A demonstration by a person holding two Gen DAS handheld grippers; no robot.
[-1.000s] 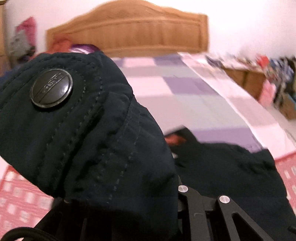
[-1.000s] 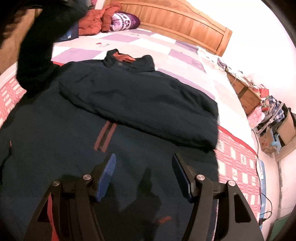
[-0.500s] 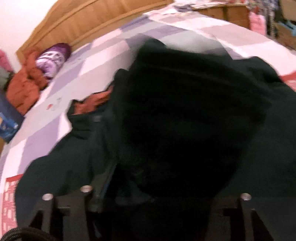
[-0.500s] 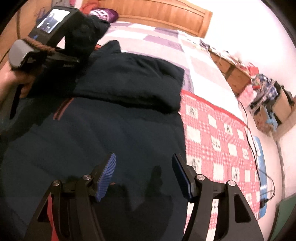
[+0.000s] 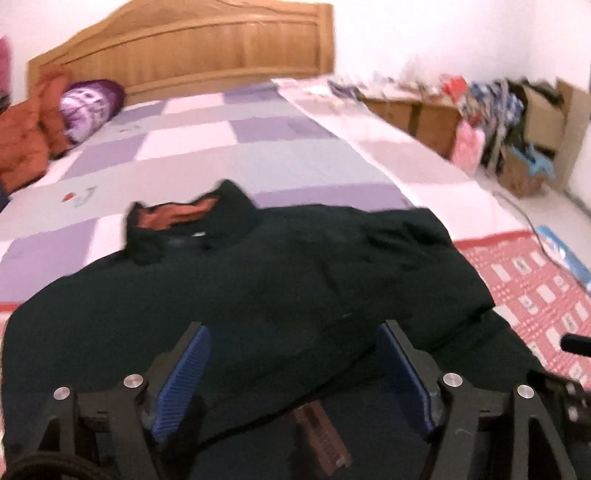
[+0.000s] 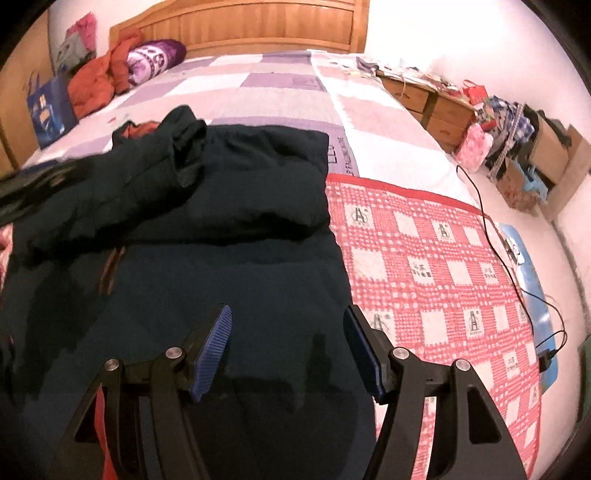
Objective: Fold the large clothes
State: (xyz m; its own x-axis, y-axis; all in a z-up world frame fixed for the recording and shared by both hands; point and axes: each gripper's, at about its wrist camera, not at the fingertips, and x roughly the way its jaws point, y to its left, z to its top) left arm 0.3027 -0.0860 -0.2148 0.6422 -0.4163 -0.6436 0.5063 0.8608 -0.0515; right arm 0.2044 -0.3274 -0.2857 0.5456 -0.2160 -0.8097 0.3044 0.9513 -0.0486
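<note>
Dark jacket [image 5: 258, 280] lies on the bed [image 5: 207, 147], sleeves folded across. Left claw [image 5: 295, 376] has just been opening – nothing between its pads; right claw [image 6: 288, 347] released too. Next, smooth the sleeves flat before folding the hem up.

We saw the jacket [image 6: 192, 206] lying on the bed [image 6: 280, 96], filling the frame's left and centre. The blanket [image 6: 424, 258] lay to its right, the headboard [image 6: 258, 26] at top, boxes [image 6: 546, 147] at upper right.
</note>
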